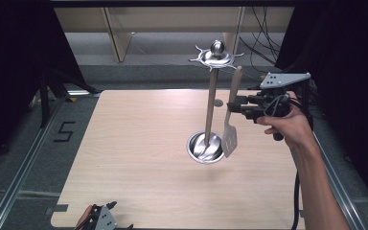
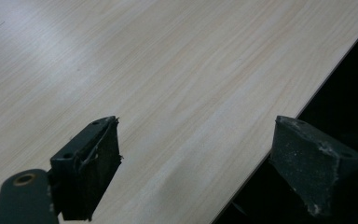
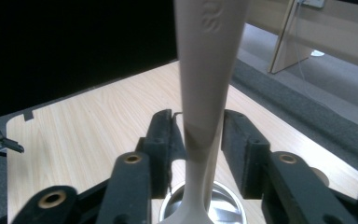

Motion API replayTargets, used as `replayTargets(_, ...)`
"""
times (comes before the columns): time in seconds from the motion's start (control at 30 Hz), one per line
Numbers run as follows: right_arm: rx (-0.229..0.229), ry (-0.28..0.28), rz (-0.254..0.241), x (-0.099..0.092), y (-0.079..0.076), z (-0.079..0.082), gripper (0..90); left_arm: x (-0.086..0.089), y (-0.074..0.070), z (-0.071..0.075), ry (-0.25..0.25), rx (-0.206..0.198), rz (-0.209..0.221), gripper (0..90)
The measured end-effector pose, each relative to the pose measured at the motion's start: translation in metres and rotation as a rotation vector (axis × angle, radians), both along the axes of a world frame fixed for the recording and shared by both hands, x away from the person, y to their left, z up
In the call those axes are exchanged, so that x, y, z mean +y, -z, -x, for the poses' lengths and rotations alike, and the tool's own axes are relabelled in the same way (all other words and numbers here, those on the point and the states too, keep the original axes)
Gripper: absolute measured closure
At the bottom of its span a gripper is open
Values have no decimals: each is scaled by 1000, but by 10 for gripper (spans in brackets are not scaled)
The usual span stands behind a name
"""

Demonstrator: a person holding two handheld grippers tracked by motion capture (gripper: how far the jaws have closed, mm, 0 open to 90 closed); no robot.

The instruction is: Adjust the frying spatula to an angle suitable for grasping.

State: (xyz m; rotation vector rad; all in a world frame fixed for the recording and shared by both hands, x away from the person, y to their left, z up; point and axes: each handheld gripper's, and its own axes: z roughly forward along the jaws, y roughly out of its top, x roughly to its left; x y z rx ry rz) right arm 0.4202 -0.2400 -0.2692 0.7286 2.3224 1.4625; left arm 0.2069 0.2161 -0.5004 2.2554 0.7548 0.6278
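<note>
Now the slotted spatula is hanging from the utensil stand, the right gripper opening its jaws around the handle, apparently no longer pressing it. Withdrawing is what remains; the left gripper is idling at the desk's near edge, jaws wide apart and holding nothing.

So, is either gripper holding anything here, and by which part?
Seemingly nothing: the right gripper straddles the spatula handle at mid-length, jaws slightly clear of it. The left gripper is open and empty.
</note>
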Motion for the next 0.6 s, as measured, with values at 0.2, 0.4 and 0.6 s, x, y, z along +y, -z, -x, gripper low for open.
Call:
replayTargets(0.2,-23,59,-19,-3,7,16,517,0,0,0,2,0,-2,150)
replayTargets(0.4,-10,63,-40,-11,15,23,456,-2,1,0,-20,-5,18,150)
replayTargets(0.6,-10,68,-53,-14,30,33,442,-1,0,0,-10,2,0,149)
